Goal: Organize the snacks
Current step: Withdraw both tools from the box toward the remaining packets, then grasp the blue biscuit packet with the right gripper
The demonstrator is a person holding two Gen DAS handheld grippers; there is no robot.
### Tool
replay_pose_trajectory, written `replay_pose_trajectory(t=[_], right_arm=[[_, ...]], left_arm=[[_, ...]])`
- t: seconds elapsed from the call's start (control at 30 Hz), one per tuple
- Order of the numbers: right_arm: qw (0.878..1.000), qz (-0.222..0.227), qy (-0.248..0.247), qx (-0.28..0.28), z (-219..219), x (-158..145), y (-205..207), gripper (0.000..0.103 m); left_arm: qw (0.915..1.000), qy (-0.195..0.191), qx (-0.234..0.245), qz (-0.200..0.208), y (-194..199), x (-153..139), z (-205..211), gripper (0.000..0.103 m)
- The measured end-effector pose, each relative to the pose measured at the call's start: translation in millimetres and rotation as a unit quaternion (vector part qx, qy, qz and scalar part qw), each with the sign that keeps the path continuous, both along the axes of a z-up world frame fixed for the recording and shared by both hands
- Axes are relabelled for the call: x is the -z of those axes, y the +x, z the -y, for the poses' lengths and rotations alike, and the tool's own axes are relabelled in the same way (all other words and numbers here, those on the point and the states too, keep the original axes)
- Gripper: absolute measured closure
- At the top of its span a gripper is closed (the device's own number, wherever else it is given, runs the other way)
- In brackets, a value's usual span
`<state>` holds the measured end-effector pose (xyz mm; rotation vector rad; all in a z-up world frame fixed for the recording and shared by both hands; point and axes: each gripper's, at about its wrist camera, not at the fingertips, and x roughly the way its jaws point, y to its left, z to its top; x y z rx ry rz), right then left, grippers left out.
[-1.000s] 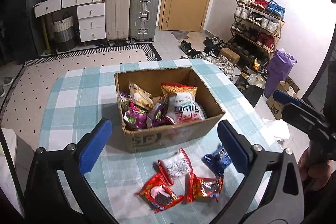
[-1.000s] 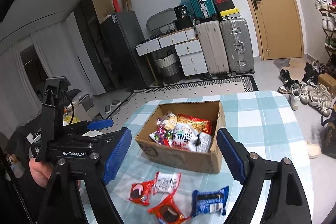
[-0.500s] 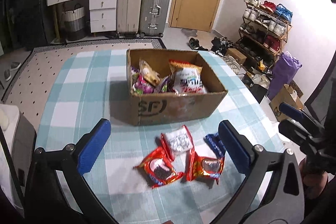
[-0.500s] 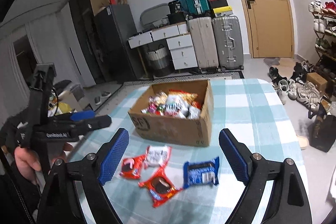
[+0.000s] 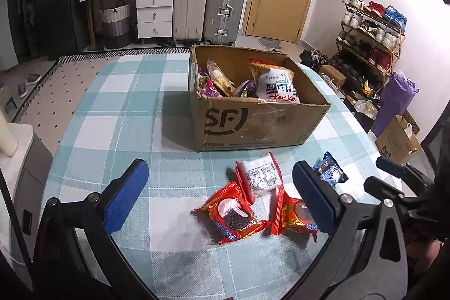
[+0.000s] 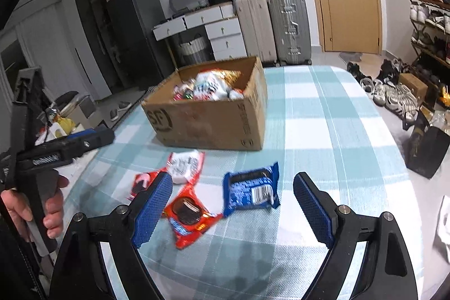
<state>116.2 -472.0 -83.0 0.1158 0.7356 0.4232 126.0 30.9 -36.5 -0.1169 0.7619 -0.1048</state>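
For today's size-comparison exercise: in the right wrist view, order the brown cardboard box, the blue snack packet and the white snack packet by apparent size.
1. Brown cardboard box
2. Blue snack packet
3. White snack packet, though it lies farther off and is partly hidden, so this ranking is unsure.

tablecloth teal-white check. box brown, black logo. packets: two red, one white, one blue. pads blue.

On the table, four snack packets lie just before the cardboard box; more snacks sit in it; suitcases stand behind it.
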Motion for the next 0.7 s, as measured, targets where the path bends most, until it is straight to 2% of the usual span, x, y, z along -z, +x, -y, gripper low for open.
replay_pose_trajectory(t=[0.1, 0.2, 0.4, 0.5, 0.7], right_arm=[[1.0, -0.011, -0.006, 0.002, -3, 12, 7, 0.014], [0.999, -0.018, -0.036, 0.018, -7, 23, 17, 0.014], [0.998, -0.038, -0.041, 0.009, -12, 42, 33, 0.014], [0.998, -0.048, -0.048, 0.007, -16, 50, 43, 0.018], [0.997, -0.067, -0.044, 0.005, -18, 65, 56, 0.022]], left_arm=[[0.9999, -0.009, 0.001, 0.005, 0, 6, -3, 0.001], [0.9999, -0.009, -0.002, 0.004, 1, 14, -5, 0.001], [0.9997, -0.012, -0.009, -0.018, 11, 36, -11, 0.001], [0.9995, -0.014, -0.01, -0.025, 13, 44, -14, 0.001], [0.9984, -0.042, -0.003, -0.038, 16, 62, -24, 0.001]])
